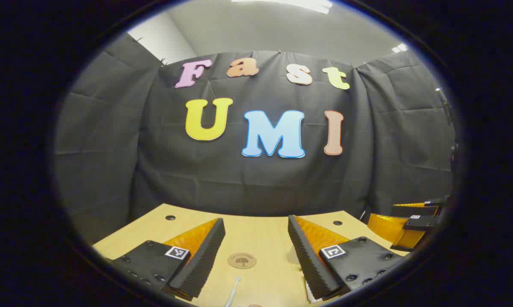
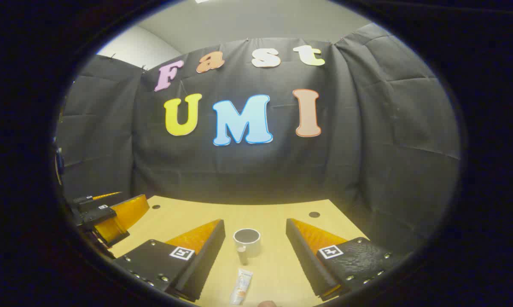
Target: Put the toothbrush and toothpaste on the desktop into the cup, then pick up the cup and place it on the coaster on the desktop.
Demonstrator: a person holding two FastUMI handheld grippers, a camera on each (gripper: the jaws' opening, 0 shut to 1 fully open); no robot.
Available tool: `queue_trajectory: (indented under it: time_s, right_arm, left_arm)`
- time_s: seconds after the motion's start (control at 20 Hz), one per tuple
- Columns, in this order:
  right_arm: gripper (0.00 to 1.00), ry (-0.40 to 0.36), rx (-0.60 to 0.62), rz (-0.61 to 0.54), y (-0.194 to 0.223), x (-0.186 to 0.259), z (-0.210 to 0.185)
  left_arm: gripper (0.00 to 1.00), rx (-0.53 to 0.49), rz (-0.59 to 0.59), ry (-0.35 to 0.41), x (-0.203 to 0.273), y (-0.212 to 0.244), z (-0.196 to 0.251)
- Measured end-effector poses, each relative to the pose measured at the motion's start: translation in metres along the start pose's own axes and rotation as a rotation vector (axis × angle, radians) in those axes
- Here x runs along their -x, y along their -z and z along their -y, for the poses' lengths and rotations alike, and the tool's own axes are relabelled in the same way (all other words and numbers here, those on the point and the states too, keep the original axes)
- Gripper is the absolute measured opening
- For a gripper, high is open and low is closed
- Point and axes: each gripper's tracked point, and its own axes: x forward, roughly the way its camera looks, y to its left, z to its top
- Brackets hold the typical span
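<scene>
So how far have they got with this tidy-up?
Nothing looks done yet. The toothpaste lies flat on the desk in front of the cup, the toothbrush lies near the bare coaster. Both the left gripper and right gripper are open, holding nothing. Everything remains.

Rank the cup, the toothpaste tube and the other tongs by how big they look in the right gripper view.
1. Other tongs, largest, at the left edge.
2. Cup and toothpaste tube: about alike; the tube lies nearer the camera and is cut off below, so no ranking between them.
</scene>
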Motion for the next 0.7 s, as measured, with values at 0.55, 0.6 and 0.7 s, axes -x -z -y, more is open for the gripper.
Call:
queue_trajectory:
  time_s: [0.55,0.6,0.7]
  right_arm:
    - [0.9,0.071,0.059,0.007,0.0,0.01,0.011]
    - [0.9,0.071,0.064,-0.009,0.006,0.01,0.013]
    - [0.9,0.073,0.055,-0.048,0.02,0.006,0.016]
  left_arm:
    - [0.96,-0.031,0.009,0.025,-0.021,-0.012,-0.01]
    - [0.96,-0.028,0.001,0.034,-0.022,-0.008,-0.008]
    - [0.99,-0.033,-0.048,0.054,-0.027,0.007,-0.006]
